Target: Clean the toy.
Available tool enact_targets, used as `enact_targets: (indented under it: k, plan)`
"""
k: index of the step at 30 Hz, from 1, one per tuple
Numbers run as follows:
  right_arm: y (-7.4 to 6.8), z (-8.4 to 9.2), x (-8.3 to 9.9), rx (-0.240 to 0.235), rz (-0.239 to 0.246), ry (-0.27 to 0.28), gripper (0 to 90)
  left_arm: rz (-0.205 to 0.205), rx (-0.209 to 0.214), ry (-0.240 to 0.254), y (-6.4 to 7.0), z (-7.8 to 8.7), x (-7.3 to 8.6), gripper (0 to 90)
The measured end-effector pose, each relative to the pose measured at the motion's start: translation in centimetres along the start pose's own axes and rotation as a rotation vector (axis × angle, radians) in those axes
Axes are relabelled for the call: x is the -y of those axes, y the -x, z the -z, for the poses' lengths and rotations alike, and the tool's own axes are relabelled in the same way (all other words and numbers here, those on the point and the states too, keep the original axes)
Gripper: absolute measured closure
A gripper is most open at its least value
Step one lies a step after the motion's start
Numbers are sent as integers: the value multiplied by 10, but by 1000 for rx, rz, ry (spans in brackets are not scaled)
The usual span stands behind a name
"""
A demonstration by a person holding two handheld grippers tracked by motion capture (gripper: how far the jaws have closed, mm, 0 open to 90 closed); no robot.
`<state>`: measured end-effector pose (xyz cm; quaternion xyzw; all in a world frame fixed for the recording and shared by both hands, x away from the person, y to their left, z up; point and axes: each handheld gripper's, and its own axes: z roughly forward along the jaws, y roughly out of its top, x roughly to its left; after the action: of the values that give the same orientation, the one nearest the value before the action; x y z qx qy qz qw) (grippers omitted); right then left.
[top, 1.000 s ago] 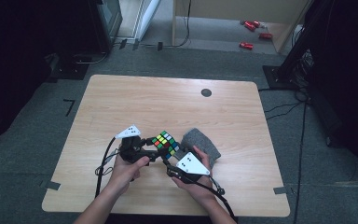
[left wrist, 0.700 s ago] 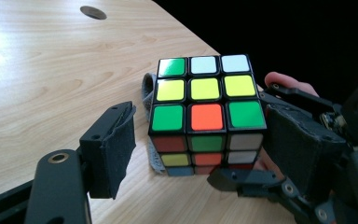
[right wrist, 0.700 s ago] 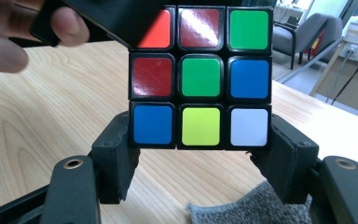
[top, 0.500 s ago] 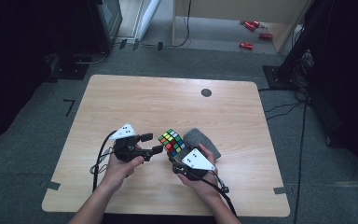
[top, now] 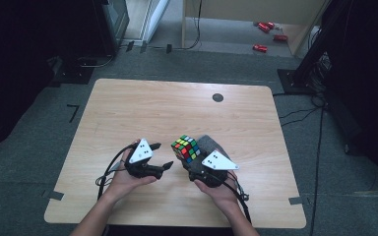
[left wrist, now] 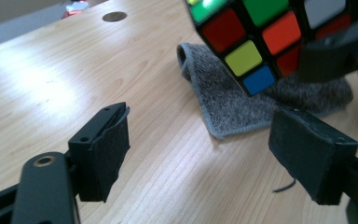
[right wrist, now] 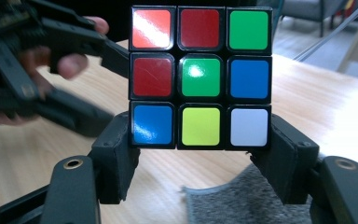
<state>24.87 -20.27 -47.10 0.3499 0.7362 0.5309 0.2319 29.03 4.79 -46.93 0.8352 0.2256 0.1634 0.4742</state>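
A scrambled colour cube (top: 187,148) (right wrist: 200,77) is held above the wooden table, my right gripper (top: 191,161) (right wrist: 200,151) shut on its bottom row from both sides. My left gripper (top: 163,156) (left wrist: 209,158) hovers just left of the cube without touching it. Its jaws have just been opening and nothing is between them. In the left gripper view the cube (left wrist: 256,42) hangs at the upper right. A grey cloth (top: 212,145) (left wrist: 261,102) lies on the table beneath and behind the cube.
The table (top: 142,113) has a small black round hole (top: 218,97) near its far edge. Both hands sit close to the near edge, with cables trailing off it. Red items (top: 261,47) lie on the floor beyond the table.
The left gripper, which was against the cube's left side, has drawn back to the left and its jaws stand wider. The right gripper has shifted slightly with the cube in it.
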Motion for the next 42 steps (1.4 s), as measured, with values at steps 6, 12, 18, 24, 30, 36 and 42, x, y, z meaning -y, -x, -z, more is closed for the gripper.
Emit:
enact_targets:
  k: [6,12,18,24,30,36,42]
  plan:
    - [-4,0,-4,-19,-58,-29,347,-136,-67,4,11,-6,5,205]
    - [-6,-2,-5,-37,-100,-60,347,-225,-100,33,13,-7,8,209]
    - [-8,-4,-6,-59,-123,-87,347,-301,-139,70,18,-8,12,228]
    - [-8,-5,-5,-72,-143,-105,347,-368,-159,78,23,-12,14,260]
    - [-7,-8,-4,-78,-157,-127,346,-410,-167,79,28,-14,16,270]
    - [-7,-9,-3,-82,-167,-145,346,-429,-162,108,31,-13,16,307]
    - [-5,-10,-3,-98,-204,-159,345,-447,-166,115,33,-13,18,317]
